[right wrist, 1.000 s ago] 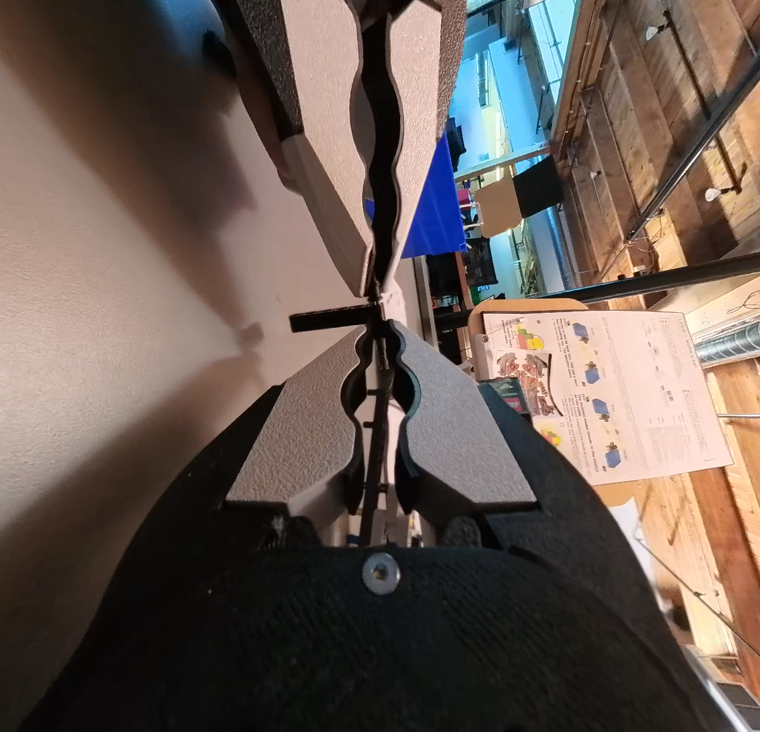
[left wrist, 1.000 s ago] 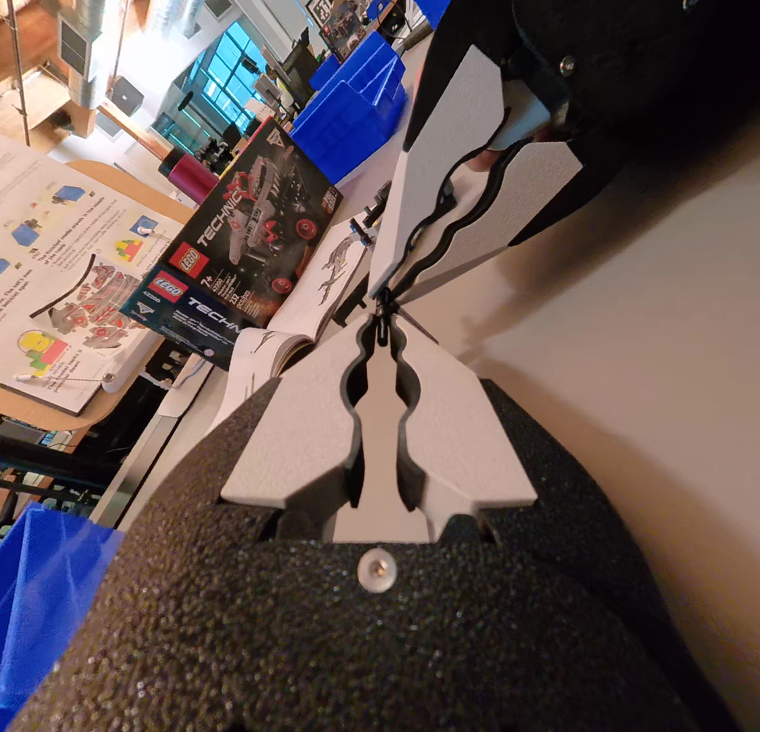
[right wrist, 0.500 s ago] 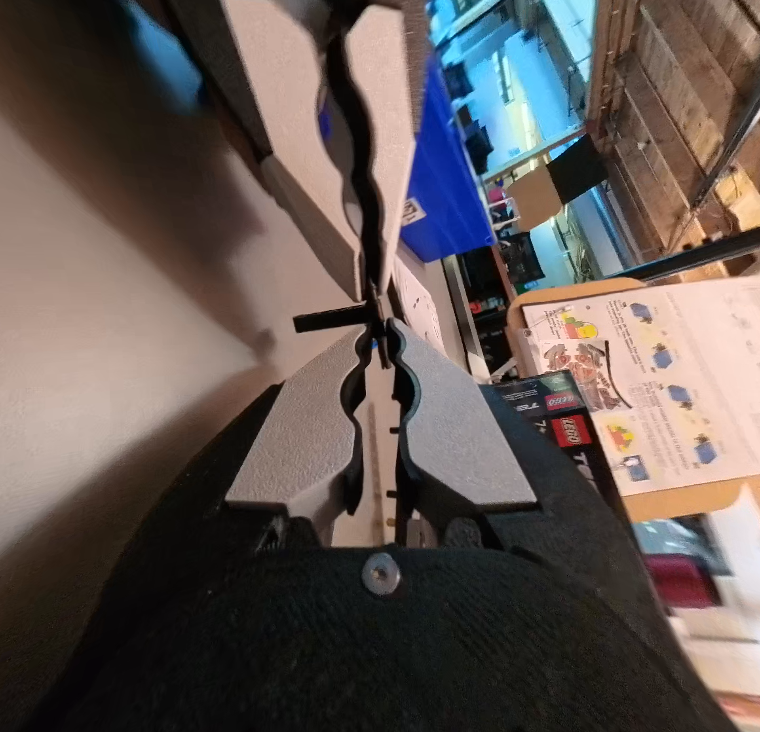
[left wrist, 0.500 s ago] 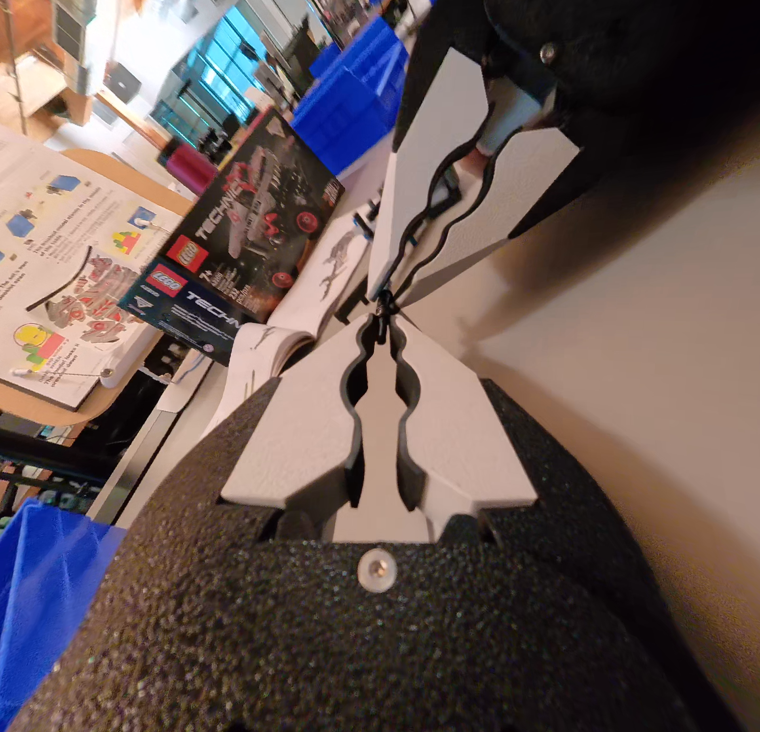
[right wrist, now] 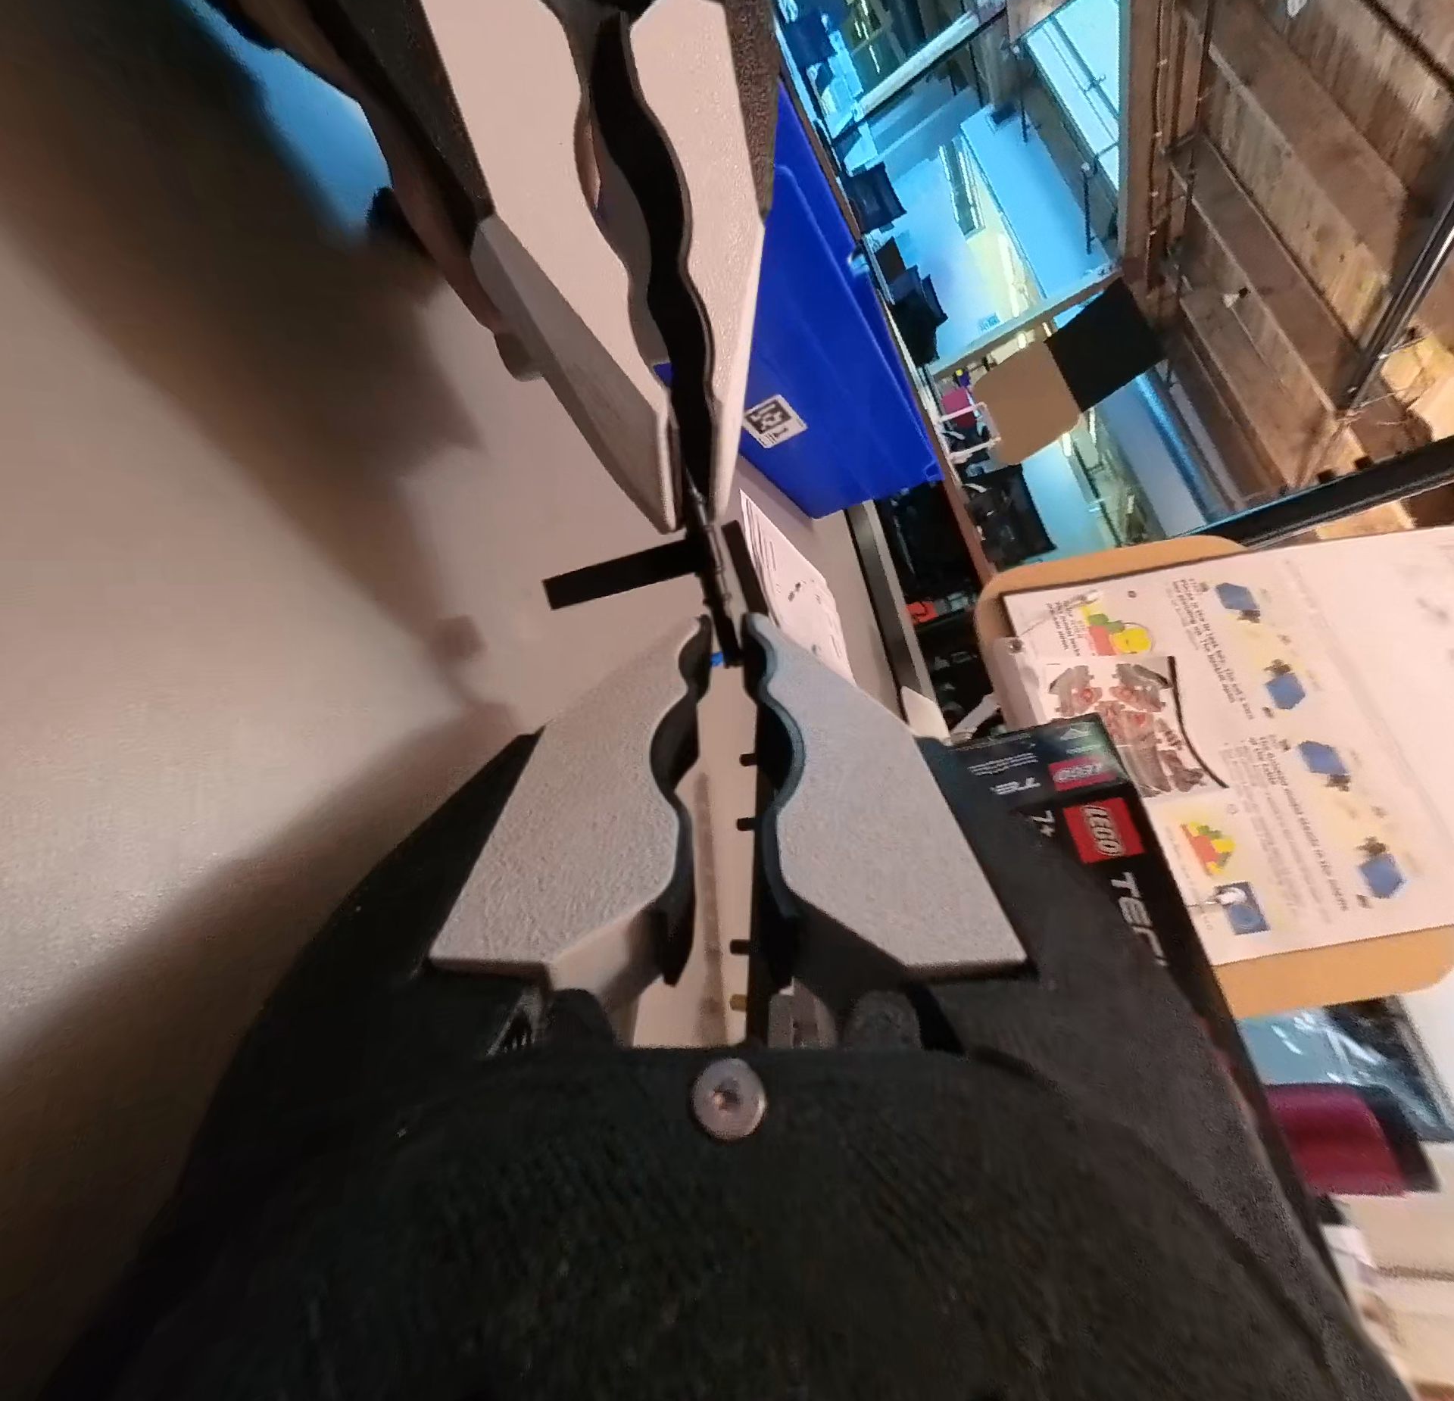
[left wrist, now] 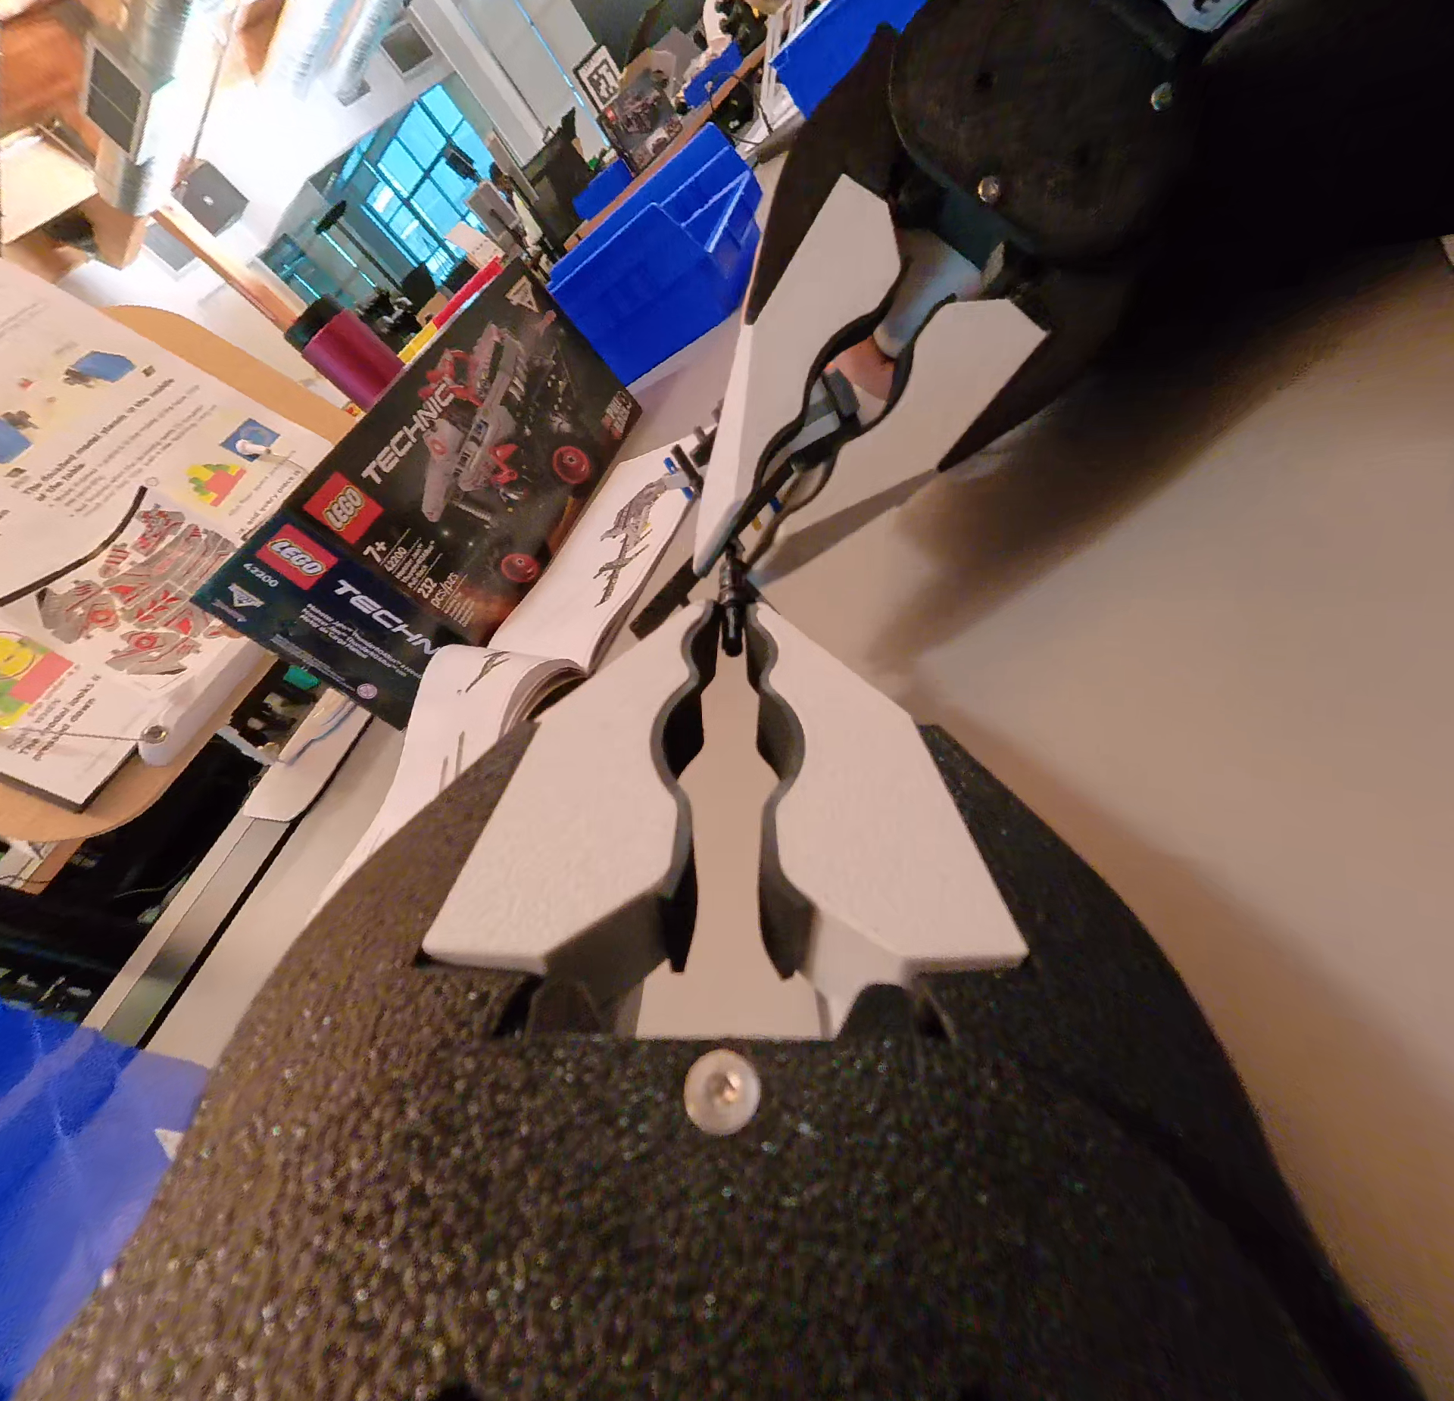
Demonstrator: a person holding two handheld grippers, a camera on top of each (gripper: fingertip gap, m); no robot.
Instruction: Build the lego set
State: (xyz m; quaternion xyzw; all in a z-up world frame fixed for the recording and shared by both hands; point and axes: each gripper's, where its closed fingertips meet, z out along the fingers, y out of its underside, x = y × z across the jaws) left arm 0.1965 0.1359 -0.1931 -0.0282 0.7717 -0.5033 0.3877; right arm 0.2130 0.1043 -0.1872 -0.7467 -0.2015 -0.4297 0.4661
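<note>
Gripping the black pin (left wrist: 728, 616), both grippers' views have tilted.

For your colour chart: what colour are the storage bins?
Blue bins, clearest in the left wrist view.

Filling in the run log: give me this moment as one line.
left tool: shut on small black piece | right tool: shut on black assembly | tips meeting above table | mating parts

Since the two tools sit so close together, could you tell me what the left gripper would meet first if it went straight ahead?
Most likely the right gripper, whose tips face the left gripper almost nose to nose, with a small black lego piece between them. The exact gap is unclear.
</note>
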